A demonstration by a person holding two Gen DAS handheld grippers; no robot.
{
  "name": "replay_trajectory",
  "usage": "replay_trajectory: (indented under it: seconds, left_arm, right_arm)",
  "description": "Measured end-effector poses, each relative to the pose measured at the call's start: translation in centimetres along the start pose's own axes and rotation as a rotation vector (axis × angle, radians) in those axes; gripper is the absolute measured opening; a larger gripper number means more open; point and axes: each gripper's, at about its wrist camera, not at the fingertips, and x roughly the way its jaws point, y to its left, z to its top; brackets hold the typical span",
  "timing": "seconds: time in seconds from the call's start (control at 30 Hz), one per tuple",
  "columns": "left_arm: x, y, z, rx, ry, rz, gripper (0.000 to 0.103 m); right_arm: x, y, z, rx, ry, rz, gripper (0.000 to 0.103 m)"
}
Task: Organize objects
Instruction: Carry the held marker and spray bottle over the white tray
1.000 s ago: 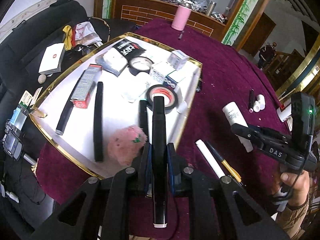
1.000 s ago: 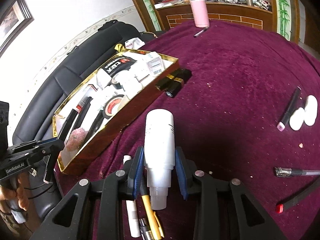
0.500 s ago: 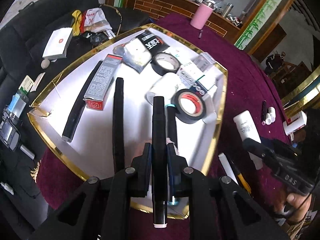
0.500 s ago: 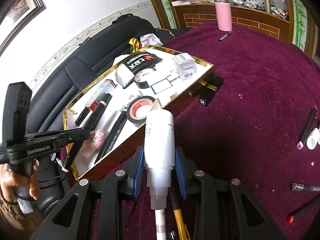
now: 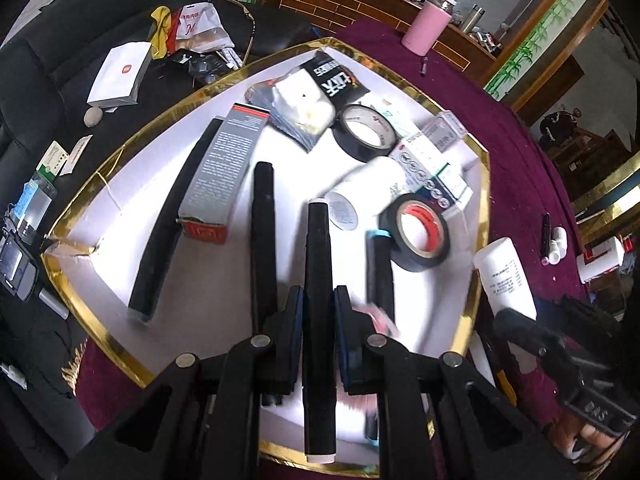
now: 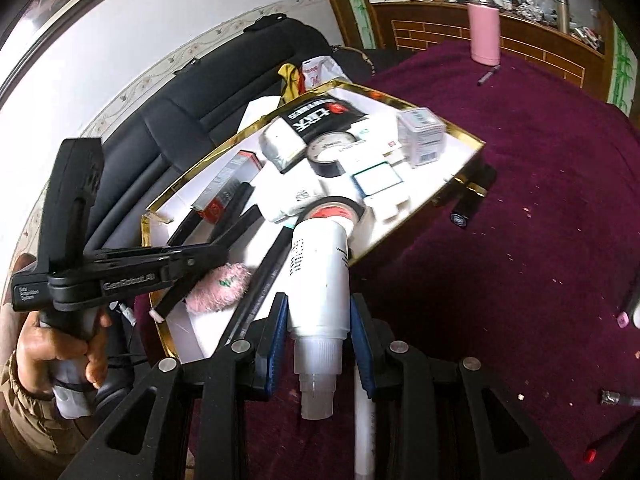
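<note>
A gold-rimmed white tray point(image 5: 482, 216) holds several items: tape rolls, boxes, black sticks and a pink fluffy thing point(image 6: 220, 288). My left gripper point(image 5: 318, 300) hovers above the tray's near part, shut on a long black stick point(image 5: 318, 264) with a white tip. The right wrist view shows that gripper point(image 6: 192, 256) at the left, the stick point(image 6: 172, 300) slanting down from it. My right gripper point(image 6: 318, 312) is shut on a white bottle point(image 6: 320, 272), cap toward the camera, its base over the tray's point(image 6: 456, 152) near edge. The bottle point(image 5: 504, 276) also shows beside the tray.
A pink flask point(image 6: 484, 32) stands at the far edge of the maroon cloth. Black tubes point(image 6: 468, 204) lie against the tray's right side. A white pen point(image 6: 364, 420) lies under my right gripper. Pens lie scattered at the right; a black sofa point(image 6: 224, 92) with clutter lies beyond the tray.
Both grippers have moved in over the tray with their loads. The black stick now hangs lower above the tray's floor, and the bottle's base has reached the tray's edge.
</note>
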Motion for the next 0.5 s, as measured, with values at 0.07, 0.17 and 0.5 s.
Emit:
replay_trajectory:
  seconds: [0.07, 0.17, 0.5]
  left_arm:
    - [0.4, 0.3, 0.3, -0.008, -0.002, 0.01, 0.014]
    - [0.8, 0.8, 0.7, -0.015, -0.014, 0.022, 0.014]
    - [0.6, 1.3, 0.9, -0.011, -0.032, 0.02, 0.014]
  right_arm:
    - [0.5, 0.6, 0.4, -0.012, 0.01, 0.005, 0.033]
    - [1.6, 1.4, 1.0, -0.028, 0.027, 0.012, 0.033]
    - [4.8, 3.9, 2.7, -0.067, 0.089, 0.049, 0.033]
